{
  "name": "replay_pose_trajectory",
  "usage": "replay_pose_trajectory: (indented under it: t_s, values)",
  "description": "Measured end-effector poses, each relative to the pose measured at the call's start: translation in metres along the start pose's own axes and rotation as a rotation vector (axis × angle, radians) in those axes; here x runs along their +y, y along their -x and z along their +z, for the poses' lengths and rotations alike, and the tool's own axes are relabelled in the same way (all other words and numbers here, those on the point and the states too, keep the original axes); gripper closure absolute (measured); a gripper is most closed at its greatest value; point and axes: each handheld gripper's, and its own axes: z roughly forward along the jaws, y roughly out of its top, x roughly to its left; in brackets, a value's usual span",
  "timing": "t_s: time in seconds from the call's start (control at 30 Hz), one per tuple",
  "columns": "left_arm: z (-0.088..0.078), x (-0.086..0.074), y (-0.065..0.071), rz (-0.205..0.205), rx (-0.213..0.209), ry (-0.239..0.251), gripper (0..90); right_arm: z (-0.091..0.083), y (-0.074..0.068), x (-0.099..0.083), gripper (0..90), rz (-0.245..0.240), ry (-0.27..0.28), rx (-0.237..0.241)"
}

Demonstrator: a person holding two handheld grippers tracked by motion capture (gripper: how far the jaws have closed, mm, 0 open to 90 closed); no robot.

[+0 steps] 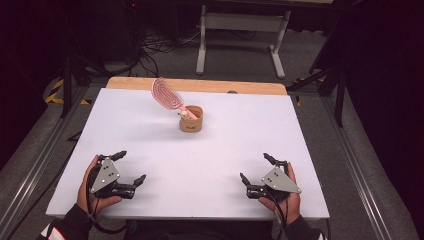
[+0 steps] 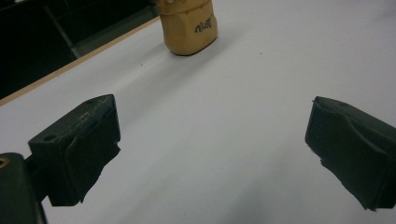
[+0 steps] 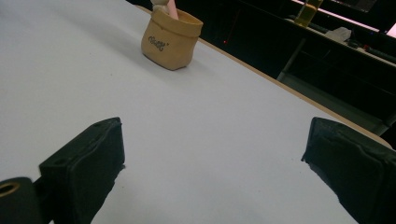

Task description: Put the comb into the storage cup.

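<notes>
The left gripper (image 1: 131,168), a black two-jaw tool with a grey three-cornered plate on top, rests low at the near left of the flat white rectangular surface (image 1: 200,160). Its fingers (image 2: 74,154) stand wide apart with nothing between them. The right gripper (image 1: 256,167), of the same build, rests at the near right; its fingers (image 3: 81,172) are likewise spread wide and empty. Each gripper is held by a hand close to the near edge of the surface.

Open room: the white surface is bare between the two grippers and from them forward to the middle. A light wooden strip (image 1: 200,85) borders the far edge. Both side edges lie well apart from the task's things.

The small tan sack-shaped holder (image 1: 191,119) stands upright past the middle of the surface, nearer the far edge, well apart from both grippers. Dark script is printed on its side (image 3: 159,43). A pink slotted paddle hairbrush (image 1: 165,93) stands in it, handle down, its head tilted toward the far left.

In the left gripper view the holder's top is cut off by the frame. The printed script is too small to read. In the right gripper view the brush head lies beyond the frame.
</notes>
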Motion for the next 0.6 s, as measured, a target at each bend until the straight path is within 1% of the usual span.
replay_pose_trajectory:
  t_s: [0.13,0.23,0.27,0.33,0.53,0.6]
  values:
    - [0.0011,-0.0004,0.0003,0.004,0.000,-0.007,4.5,-0.0014,0.0010,0.0010,5.8,0.009,0.008,-0.001]
    - [0.0017,-0.0007,-0.0009,-0.002,0.007,0.004,4.7,-0.0008,0.0016,0.0004,6.1,0.012,0.005,-0.001]
    - [0.0017,-0.0006,-0.0012,-0.003,0.010,0.001,4.7,-0.0005,0.0020,0.0001,6.1,0.009,-0.004,0.000]
    - [0.0017,-0.0005,-0.0013,-0.002,0.012,0.000,4.7,-0.0005,0.0021,0.0000,6.1,0.010,-0.001,-0.002]
    - [0.0017,-0.0008,-0.0015,-0.010,0.015,0.004,4.9,-0.0022,0.0046,0.0004,6.1,0.027,0.009,-0.006]
    - [0.0016,-0.0005,-0.0024,-0.010,0.019,-0.002,4.9,-0.0027,0.0048,0.0005,6.1,0.037,0.012,-0.004]
